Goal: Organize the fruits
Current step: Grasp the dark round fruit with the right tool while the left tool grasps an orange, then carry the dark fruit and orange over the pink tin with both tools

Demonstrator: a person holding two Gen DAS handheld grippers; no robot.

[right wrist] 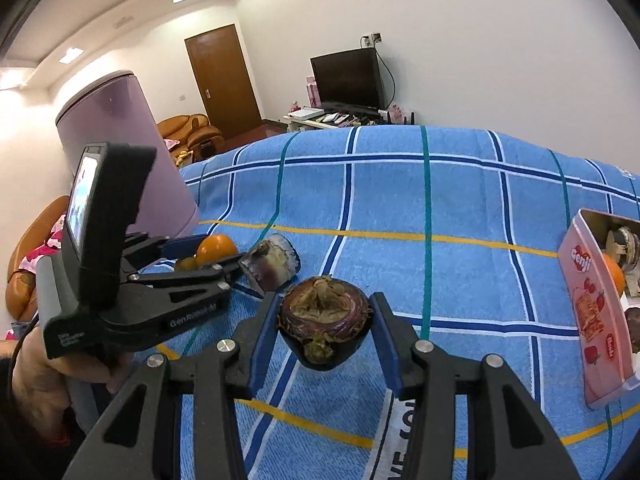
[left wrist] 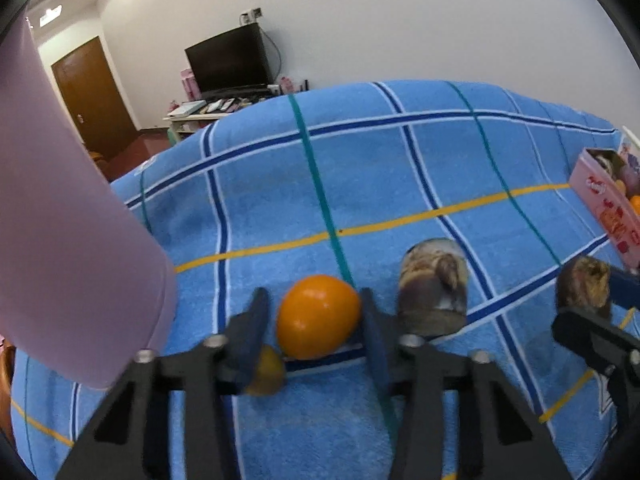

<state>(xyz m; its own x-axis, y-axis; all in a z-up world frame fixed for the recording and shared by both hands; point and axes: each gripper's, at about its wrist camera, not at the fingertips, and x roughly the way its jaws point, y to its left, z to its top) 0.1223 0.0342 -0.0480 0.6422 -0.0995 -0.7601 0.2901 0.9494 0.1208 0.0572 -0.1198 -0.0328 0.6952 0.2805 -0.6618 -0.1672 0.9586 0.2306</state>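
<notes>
Orange (left wrist: 318,316) on the blue checked towel (left wrist: 400,184), between my left tool's (left wrist: 316,320) pads, apparently pinched | right tool (right wrist: 325,330) grips mangosteen (right wrist: 325,320) | step: pickup | next: carry both to pink box (right wrist: 588,308).

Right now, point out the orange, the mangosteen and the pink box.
orange (left wrist: 318,316), left wrist view, front skin.
mangosteen (right wrist: 325,316), right wrist view, top.
pink box (right wrist: 592,312), right wrist view, printed side wall.

Pink box (left wrist: 608,204) cut off by right edge.
</notes>
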